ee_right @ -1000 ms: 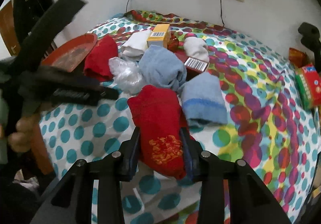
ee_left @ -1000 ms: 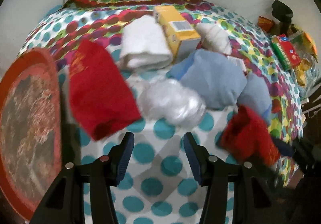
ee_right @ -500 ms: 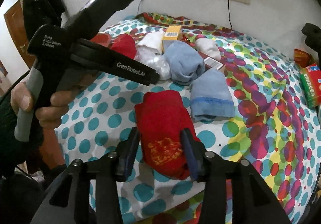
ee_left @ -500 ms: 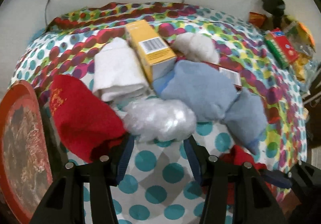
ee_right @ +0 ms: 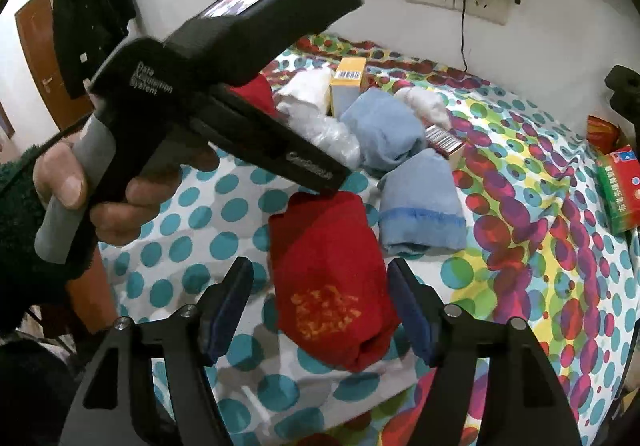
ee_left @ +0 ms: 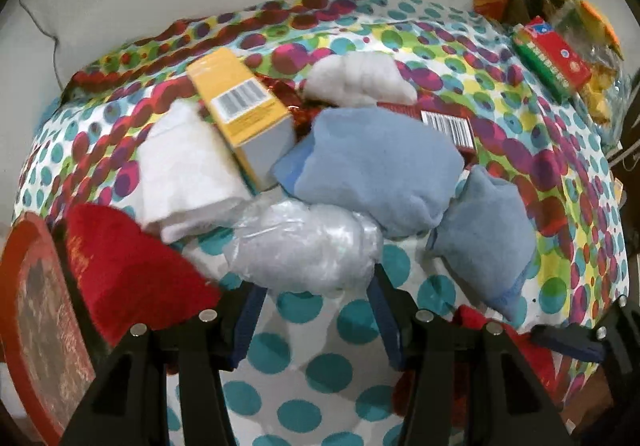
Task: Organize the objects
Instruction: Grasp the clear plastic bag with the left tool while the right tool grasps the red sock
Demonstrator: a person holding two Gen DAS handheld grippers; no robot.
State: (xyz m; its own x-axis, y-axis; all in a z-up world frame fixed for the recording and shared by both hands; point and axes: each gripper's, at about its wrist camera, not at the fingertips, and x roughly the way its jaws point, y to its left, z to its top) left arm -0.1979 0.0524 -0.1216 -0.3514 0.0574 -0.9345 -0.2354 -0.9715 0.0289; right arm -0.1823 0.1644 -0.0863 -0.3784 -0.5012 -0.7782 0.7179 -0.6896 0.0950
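Observation:
A pile lies on the dotted bedspread (ee_left: 320, 366). My left gripper (ee_left: 316, 292) is open, its tips either side of the near edge of a crumpled clear plastic bag (ee_left: 308, 246). Behind the bag are a white cloth (ee_left: 188, 166), a yellow box (ee_left: 240, 114) and two blue towels (ee_left: 372, 166) (ee_left: 484, 238). A red cloth (ee_left: 132, 278) lies to the left. My right gripper (ee_right: 318, 274) is opening over another folded red cloth (ee_right: 328, 278), which lies between the jaws; the left pad stands clear of it.
A red round tray (ee_left: 36, 326) sits at the bed's left edge. A red-and-green box (ee_left: 552, 62) and snack packets lie far right. A hand (ee_right: 68, 182) in a dark green sleeve holds the left tool's black body (ee_right: 224, 98), blocking the right view's upper left. A wall lies behind.
The left gripper has slid forward and right until the plastic bag sits at its fingertips. The right jaws have spread apart and let go of the red cloth.

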